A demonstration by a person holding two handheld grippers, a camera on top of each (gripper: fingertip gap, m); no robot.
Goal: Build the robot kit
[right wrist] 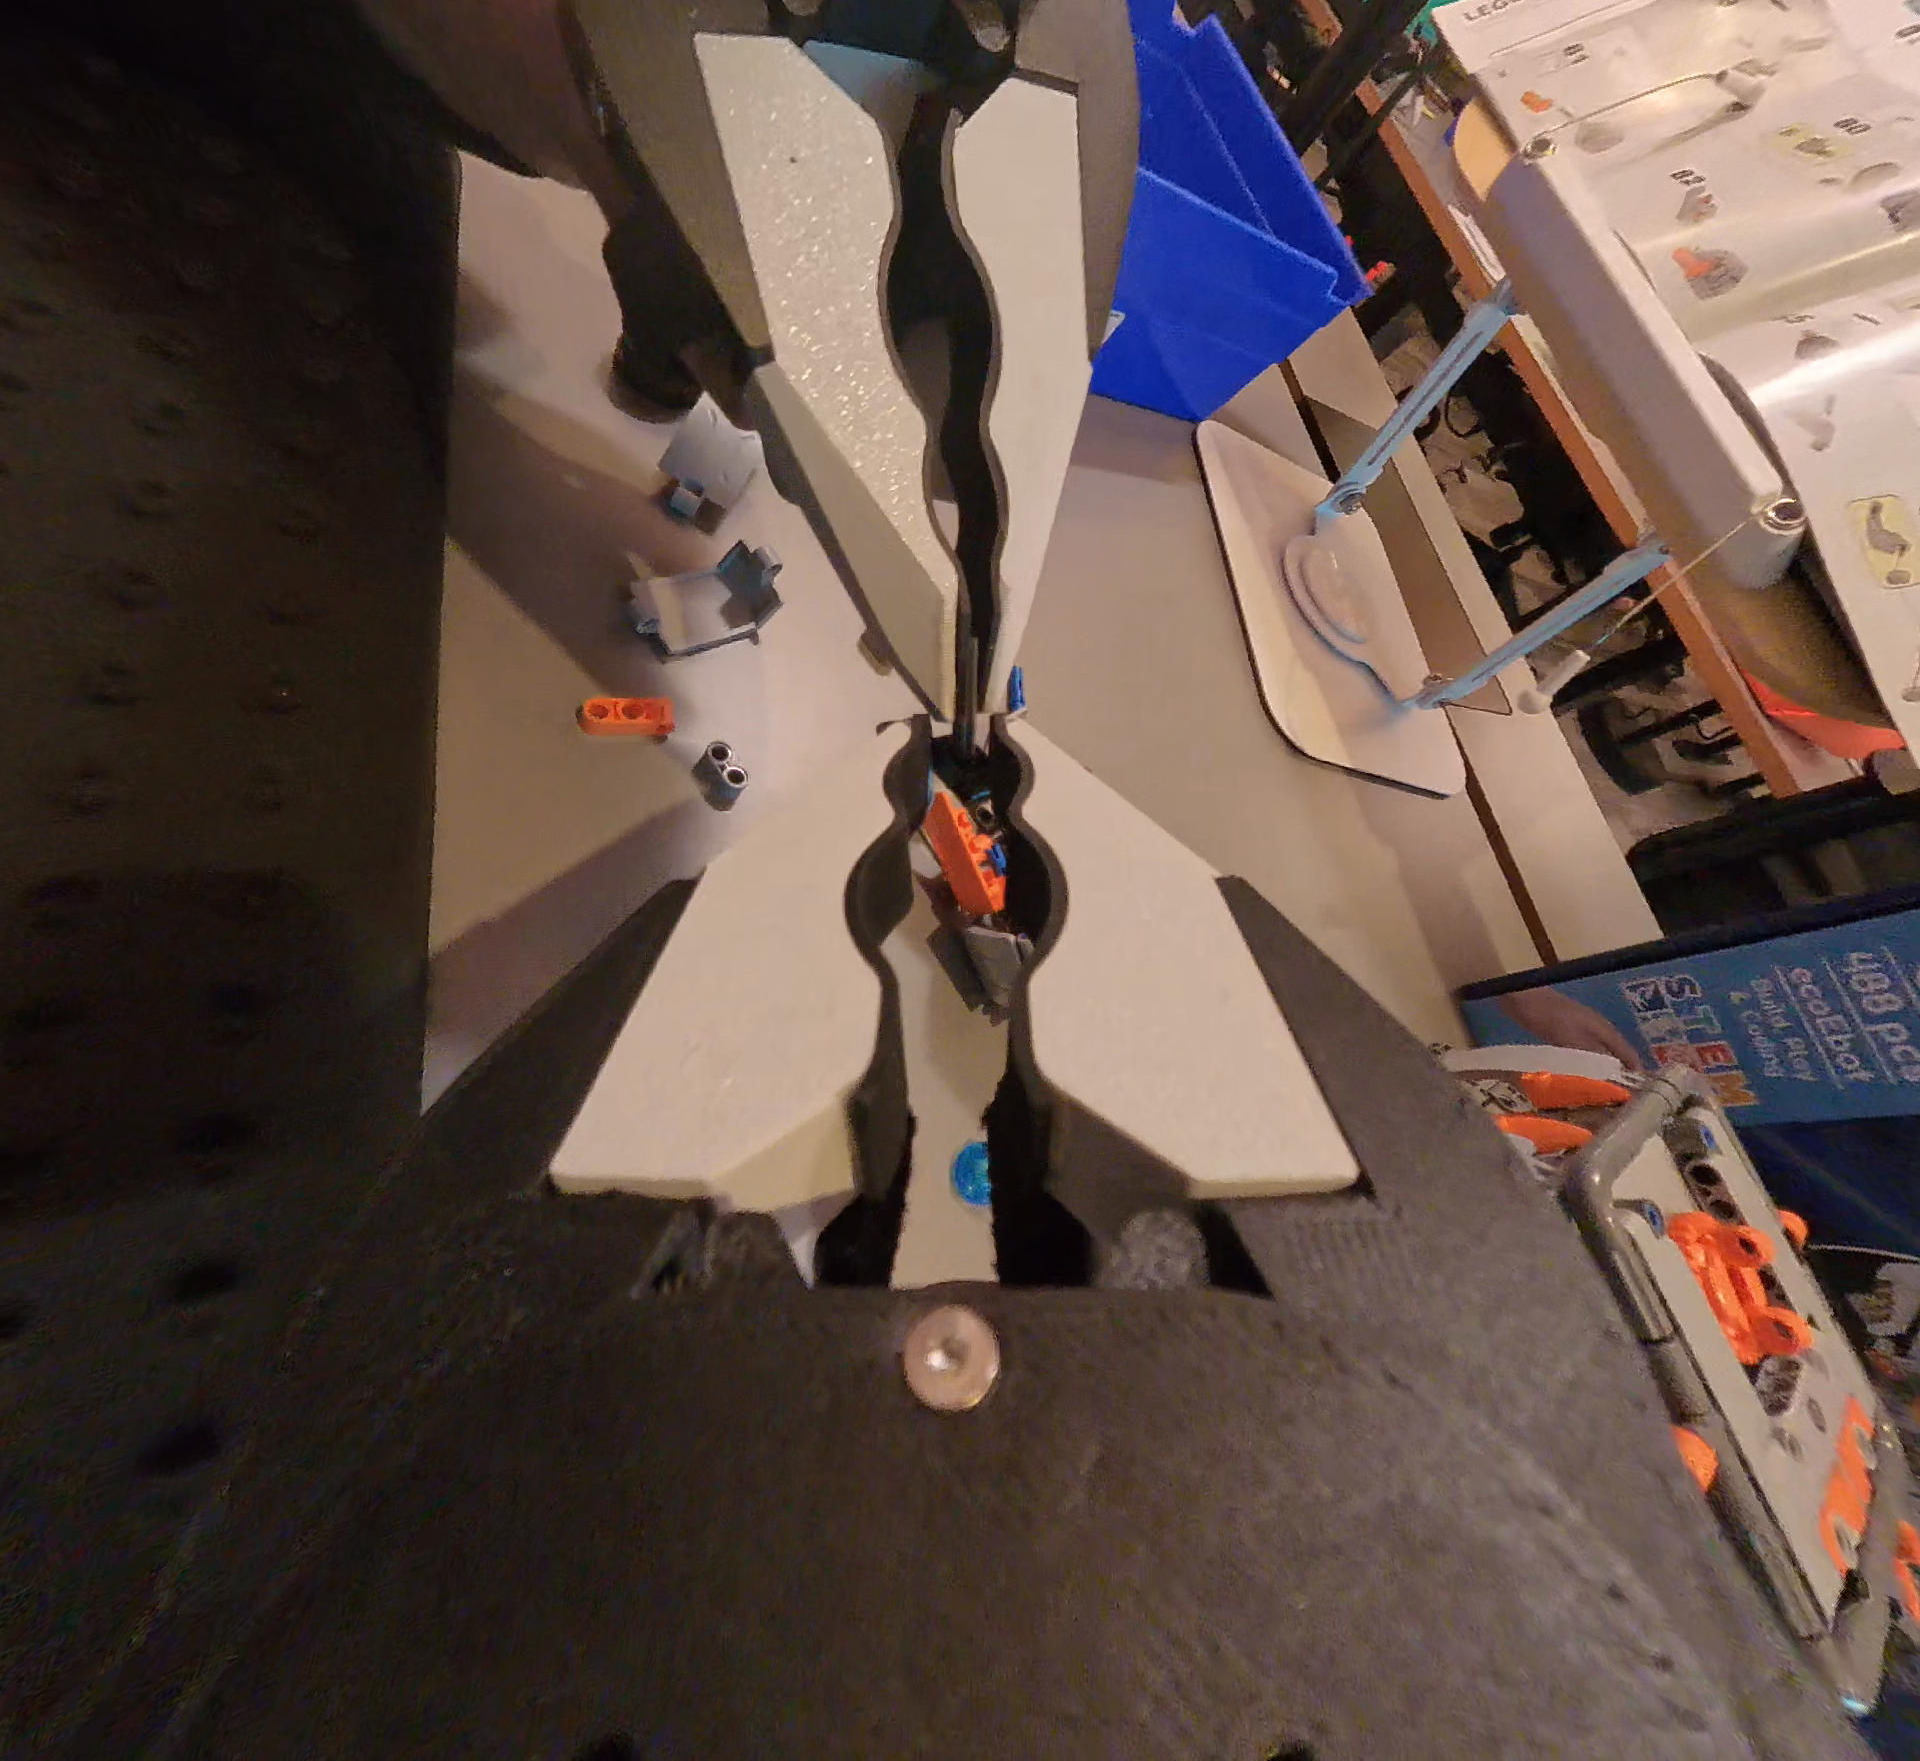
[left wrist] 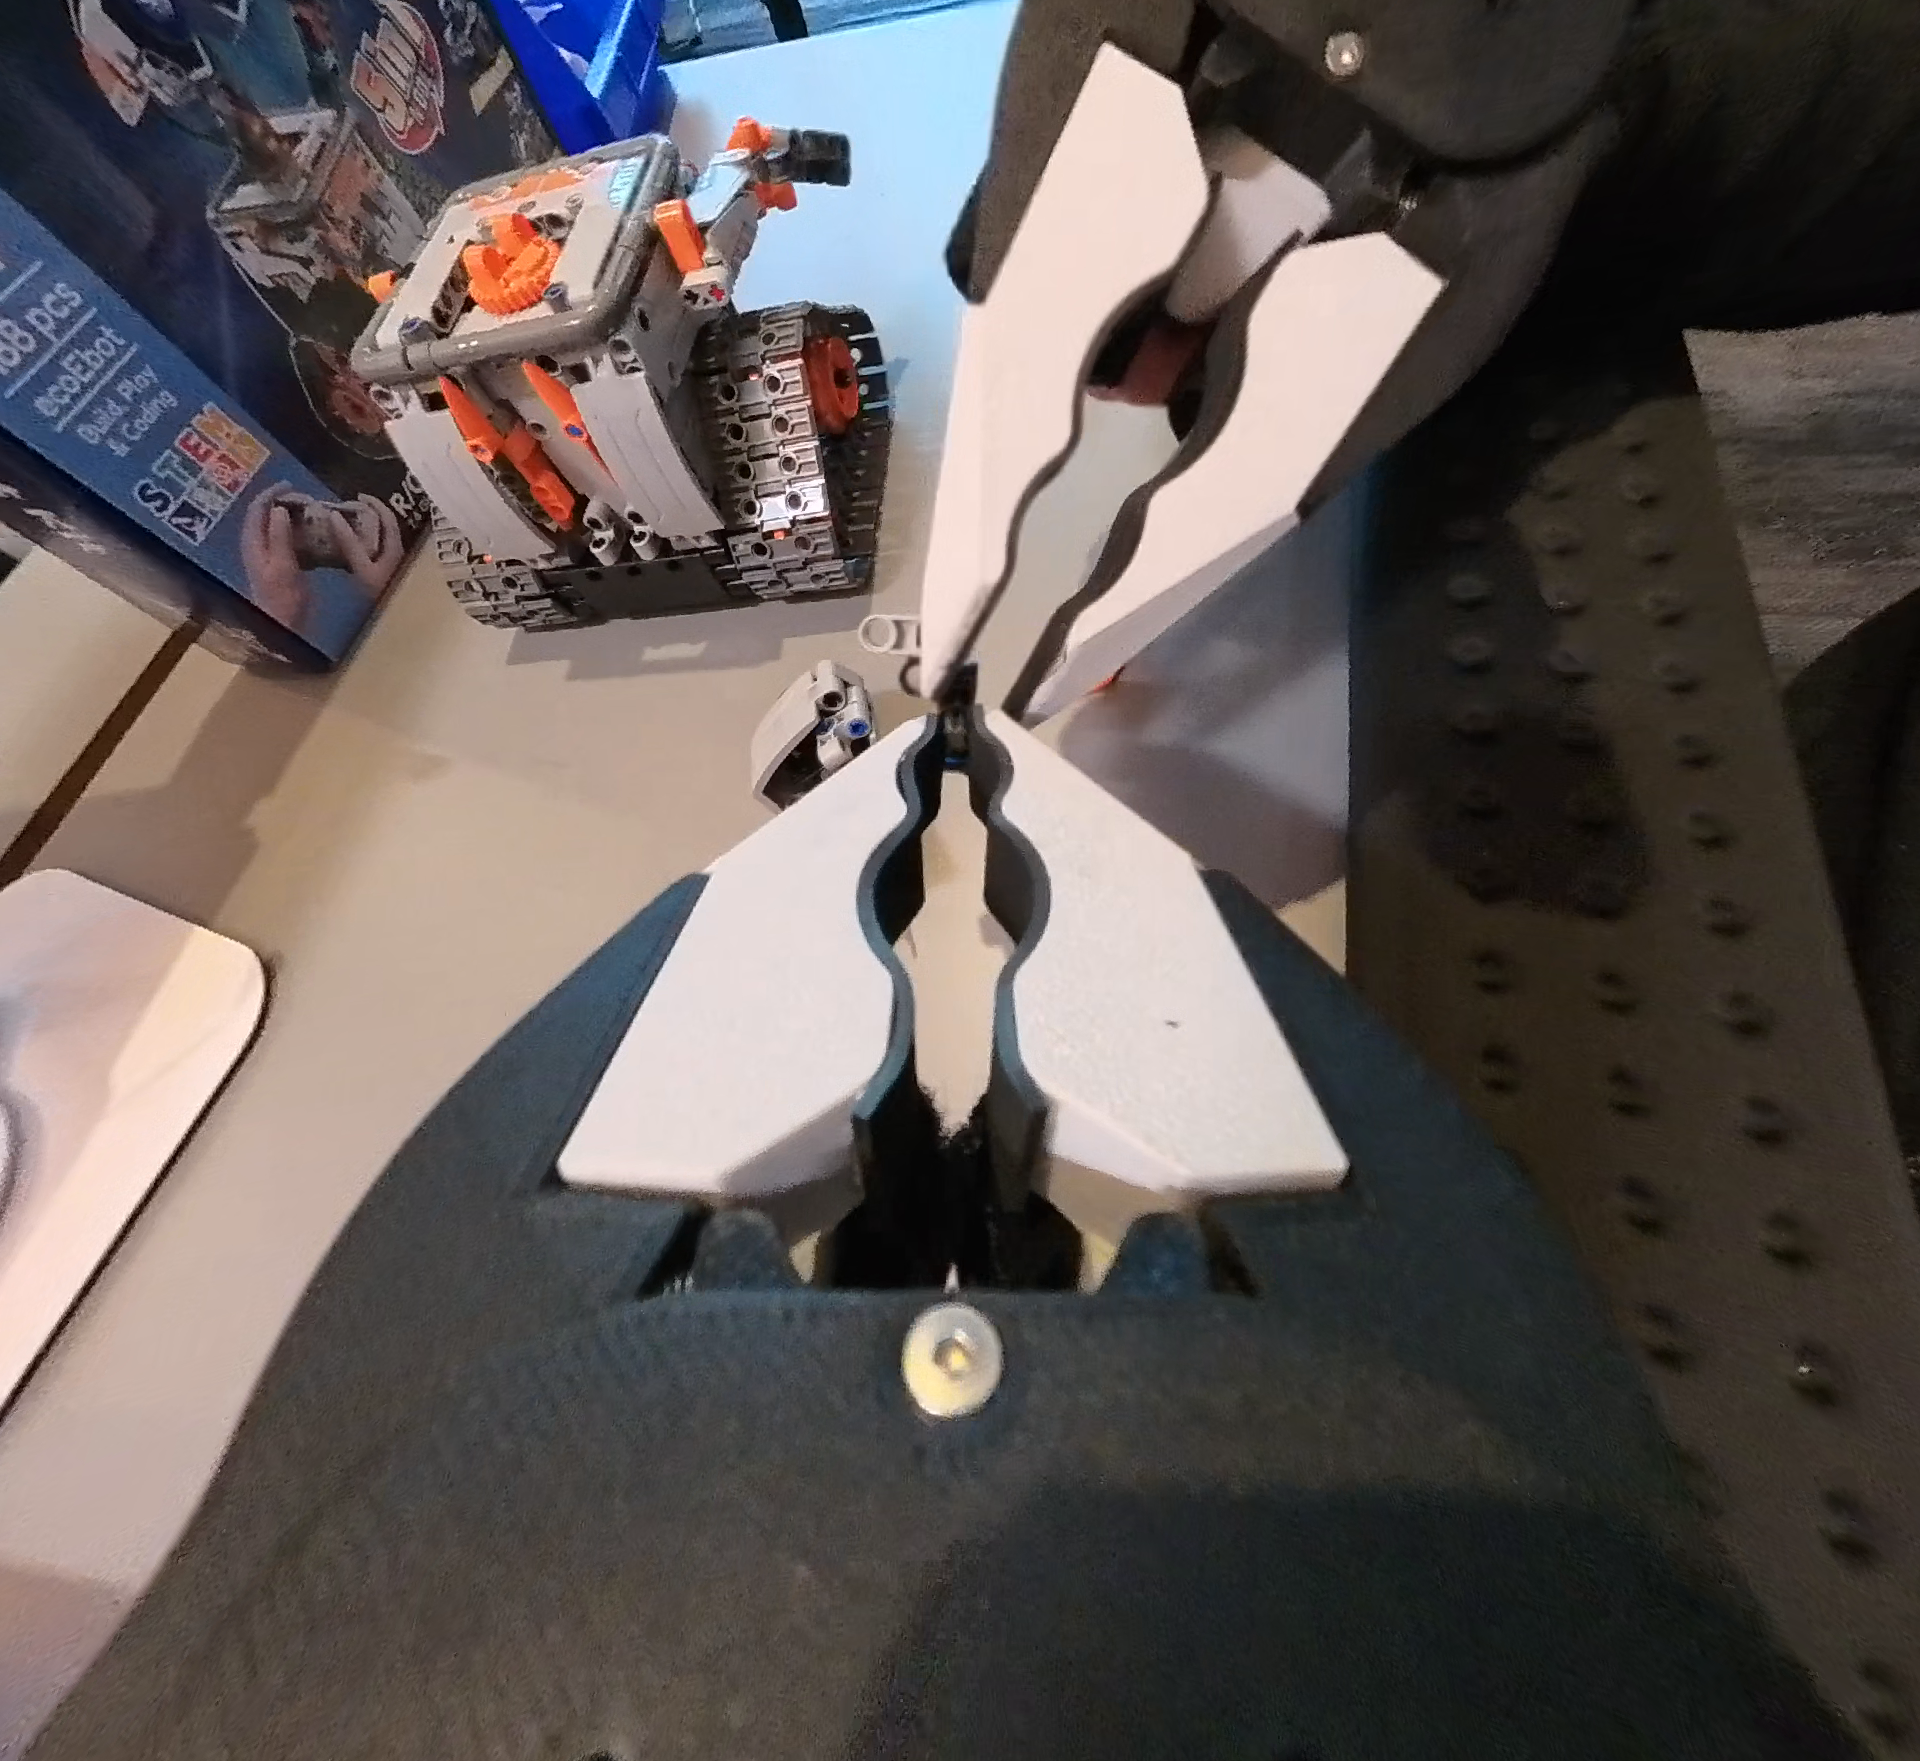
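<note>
My two grippers meet tip to tip above a pale table. My left gripper is shut on a small black part with a blue bit. My right gripper comes down from the upper right and is shut on the same black part. In the right wrist view my right gripper is at the bottom and the left gripper comes from the top, with a thin black pin between them. An orange piece and a grey piece show through the gap in my right fingers.
A grey-and-orange tracked brick robot stands by a printed box and a blue bin. Loose parts lie nearby: a curved grey piece, an orange beam and a grey frame. A white tray holds a stand. My two grippers' fingertips are within a few centimetres of each other.
</note>
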